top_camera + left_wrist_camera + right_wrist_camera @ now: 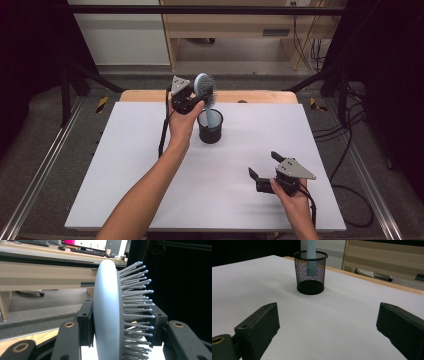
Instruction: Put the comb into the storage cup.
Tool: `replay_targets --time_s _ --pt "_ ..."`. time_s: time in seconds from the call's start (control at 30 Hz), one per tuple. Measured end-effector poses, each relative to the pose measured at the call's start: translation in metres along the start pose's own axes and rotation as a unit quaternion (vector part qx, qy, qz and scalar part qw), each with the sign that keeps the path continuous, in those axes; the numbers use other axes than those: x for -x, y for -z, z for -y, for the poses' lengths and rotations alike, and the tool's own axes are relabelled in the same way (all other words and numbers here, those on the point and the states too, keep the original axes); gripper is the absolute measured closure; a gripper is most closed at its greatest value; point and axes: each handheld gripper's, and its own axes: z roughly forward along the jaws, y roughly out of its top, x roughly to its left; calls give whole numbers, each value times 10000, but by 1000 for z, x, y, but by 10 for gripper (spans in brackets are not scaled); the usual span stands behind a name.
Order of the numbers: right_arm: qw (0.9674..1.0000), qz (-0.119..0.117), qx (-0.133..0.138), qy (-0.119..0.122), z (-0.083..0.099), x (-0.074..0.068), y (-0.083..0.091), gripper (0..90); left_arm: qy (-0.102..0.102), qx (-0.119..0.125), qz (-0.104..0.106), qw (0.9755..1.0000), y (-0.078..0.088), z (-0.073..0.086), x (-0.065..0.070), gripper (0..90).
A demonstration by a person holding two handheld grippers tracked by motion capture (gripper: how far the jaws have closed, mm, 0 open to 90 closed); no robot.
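Hairbrush (204,89) clamped by its head between the closed jaws of the left tool (192,98), handle down inside the mesh cup (210,129) for upright storage on the bench (125,165); right tool (264,167) wide open, empty, parked clear.

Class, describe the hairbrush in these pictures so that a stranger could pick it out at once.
Start at the white table top and find the black wire-mesh cup near its far edge. A pale blue plastic hairbrush stands handle-down in it, its oval head clamped in the left gripper. Nothing else here has grey, ball-tipped bristles.
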Motion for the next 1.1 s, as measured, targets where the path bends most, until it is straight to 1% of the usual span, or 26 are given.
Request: replay_targets --time_s 0.5,0.6,0.87,0.93,1.1 --pt "10000 -10 -3 21 0 0 0 48 33 -46 -2 10000 -2 6 0 503" --pt "10000 -9 -14 19 0 0 0 48 43 -92 -7 9999 -4 9 1 503" --pt "10000 -16 -18 47 1 0 -1 48 96 -116 -8 9999 -7 14 1 502" --pt "10000 -18 -20 40 1 0 -1 48 136 -118 15 9998 -7 15 1 502" --pt "10000 -20 -31 45 1 0 -1 48 115 -155 28 9998 -9 18 2 502"
